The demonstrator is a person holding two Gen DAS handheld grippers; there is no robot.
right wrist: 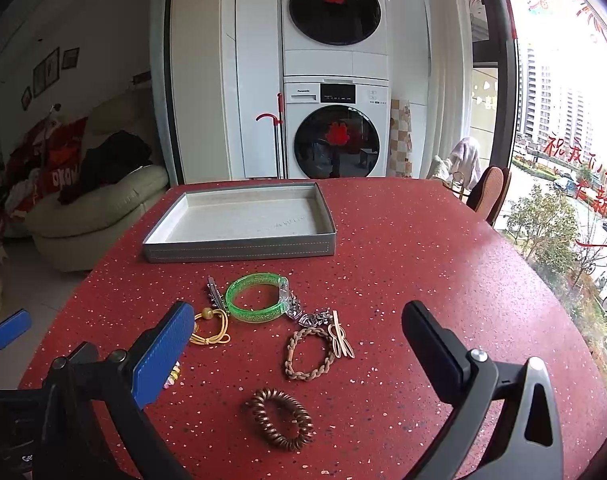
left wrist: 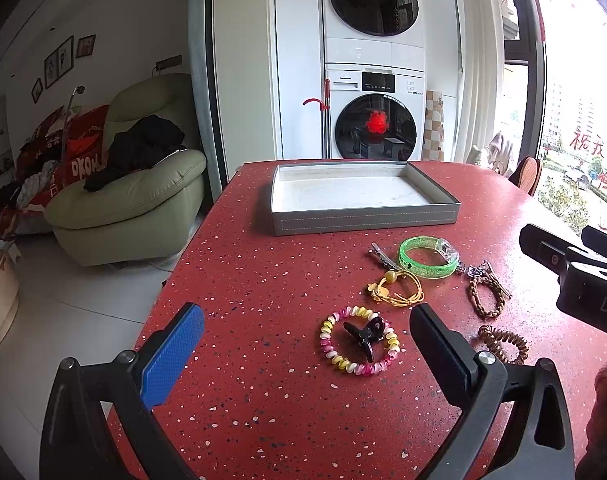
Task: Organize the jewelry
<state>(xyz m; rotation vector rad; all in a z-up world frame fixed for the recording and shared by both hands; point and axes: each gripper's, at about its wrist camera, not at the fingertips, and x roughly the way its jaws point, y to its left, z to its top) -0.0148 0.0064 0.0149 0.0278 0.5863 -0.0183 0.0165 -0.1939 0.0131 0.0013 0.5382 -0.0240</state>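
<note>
Jewelry lies on a red speckled table [left wrist: 263, 380]. A grey tray [left wrist: 363, 222] with a white floor stands empty at the back; it also shows in the right wrist view [right wrist: 239, 249]. In front lie a green bangle [left wrist: 427, 258], a silver hair clip [left wrist: 383, 256], a yellow hair tie [left wrist: 395, 290], a braided brown bracelet [left wrist: 485, 296], a brown spiral hair tie [right wrist: 281, 418] and a pink-yellow spiral hair tie [left wrist: 359, 342] with a black claw clip [left wrist: 363, 334] inside it. My left gripper [left wrist: 307, 336] is open, just before the pink tie. My right gripper [right wrist: 299, 334] is open over the braided bracelet [right wrist: 309, 354].
A green armchair [left wrist: 123, 200] with dark clothes stands left of the table. Stacked washing machines [left wrist: 373, 80] stand behind it. A window [left wrist: 583, 140] runs along the right. A chair back [right wrist: 489, 192] shows at the table's far right edge.
</note>
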